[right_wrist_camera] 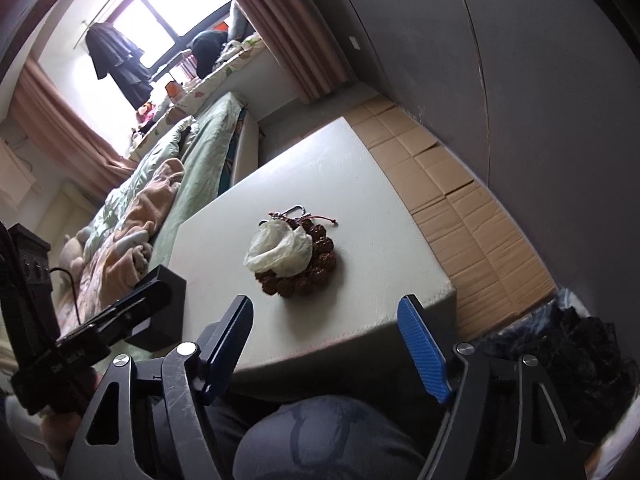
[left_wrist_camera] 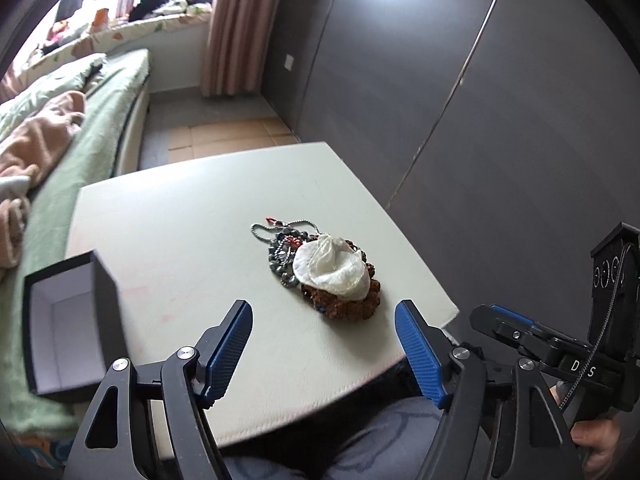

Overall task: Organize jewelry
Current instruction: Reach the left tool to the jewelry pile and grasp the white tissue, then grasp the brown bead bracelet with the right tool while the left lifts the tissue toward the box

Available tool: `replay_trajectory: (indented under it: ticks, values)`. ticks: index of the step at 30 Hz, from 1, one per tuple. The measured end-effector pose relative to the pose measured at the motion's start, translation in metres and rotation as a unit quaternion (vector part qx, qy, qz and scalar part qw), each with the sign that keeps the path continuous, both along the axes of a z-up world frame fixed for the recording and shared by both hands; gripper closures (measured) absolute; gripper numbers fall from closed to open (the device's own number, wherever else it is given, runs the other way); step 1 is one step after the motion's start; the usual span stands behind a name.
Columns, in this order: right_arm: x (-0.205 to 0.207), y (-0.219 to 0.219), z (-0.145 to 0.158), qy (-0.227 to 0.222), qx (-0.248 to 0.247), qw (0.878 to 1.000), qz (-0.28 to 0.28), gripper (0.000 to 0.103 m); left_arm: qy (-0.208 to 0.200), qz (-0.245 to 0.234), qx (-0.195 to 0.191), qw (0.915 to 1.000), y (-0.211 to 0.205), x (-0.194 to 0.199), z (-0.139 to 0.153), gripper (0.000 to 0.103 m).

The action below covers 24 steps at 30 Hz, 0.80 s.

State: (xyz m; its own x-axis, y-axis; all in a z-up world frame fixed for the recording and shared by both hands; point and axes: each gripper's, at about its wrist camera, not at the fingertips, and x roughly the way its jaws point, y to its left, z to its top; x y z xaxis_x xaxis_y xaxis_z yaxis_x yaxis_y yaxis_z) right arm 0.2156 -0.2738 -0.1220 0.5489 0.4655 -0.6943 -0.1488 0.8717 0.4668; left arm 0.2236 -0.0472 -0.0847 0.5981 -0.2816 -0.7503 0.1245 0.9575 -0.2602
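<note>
A pile of jewelry lies mid-table: a brown bead bracelet (left_wrist_camera: 352, 306), grey metal chains (left_wrist_camera: 282, 250) and a small white plastic bag (left_wrist_camera: 330, 268) on top. In the right wrist view the bracelet (right_wrist_camera: 316, 270) and bag (right_wrist_camera: 280, 252) show too. An open black box (left_wrist_camera: 68, 320) with a pale lining stands at the table's left edge; it also shows in the right wrist view (right_wrist_camera: 160, 304). My left gripper (left_wrist_camera: 324, 320) is open and empty, just short of the pile. My right gripper (right_wrist_camera: 326, 316) is open and empty at the near table edge.
The white table (left_wrist_camera: 192, 240) stands between a bed with green and pink bedding (left_wrist_camera: 52, 128) on the left and a grey wardrobe wall (left_wrist_camera: 480, 100) on the right. Flattened cardboard (right_wrist_camera: 460, 200) covers the floor to the right. The person's knee (right_wrist_camera: 328, 440) is below.
</note>
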Motion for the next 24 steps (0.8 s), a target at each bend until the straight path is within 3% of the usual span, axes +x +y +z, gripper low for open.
replay_trajectory:
  ticks: [11, 14, 15, 16, 17, 20, 24]
  values:
    - [0.052, 0.003, -0.038, 0.053, 0.043, 0.998, -0.008, 0.035, 0.047, -0.013, 0.009, 0.9988, -0.008, 0.065, -0.035, 0.04]
    - [0.061, 0.003, -0.046, 0.066, 0.053, 0.996, -0.008, 0.036, 0.067, -0.023, 0.009, 0.9974, -0.012, 0.074, -0.049, 0.052]
    - [0.063, 0.005, -0.05, 0.071, 0.055, 0.996, -0.008, 0.036, 0.07, -0.025, 0.013, 0.9971, -0.013, 0.077, -0.053, 0.065]
    - [0.065, 0.006, -0.052, 0.075, 0.056, 0.996, -0.009, 0.036, 0.072, -0.027, 0.014, 0.997, -0.014, 0.079, -0.056, 0.086]
    - [0.068, 0.007, -0.054, 0.078, 0.057, 0.995, -0.009, 0.036, 0.074, -0.028, 0.012, 0.9968, -0.015, 0.081, -0.06, 0.091]
    - [0.072, 0.011, -0.06, 0.087, 0.064, 0.994, -0.01, 0.036, 0.058, -0.027, -0.018, 0.9978, -0.007, 0.075, -0.056, 0.101]
    - [0.078, 0.018, -0.063, 0.092, 0.064, 0.994, -0.004, 0.045, 0.027, -0.013, -0.037, 0.9988, 0.006, 0.066, -0.035, 0.103]
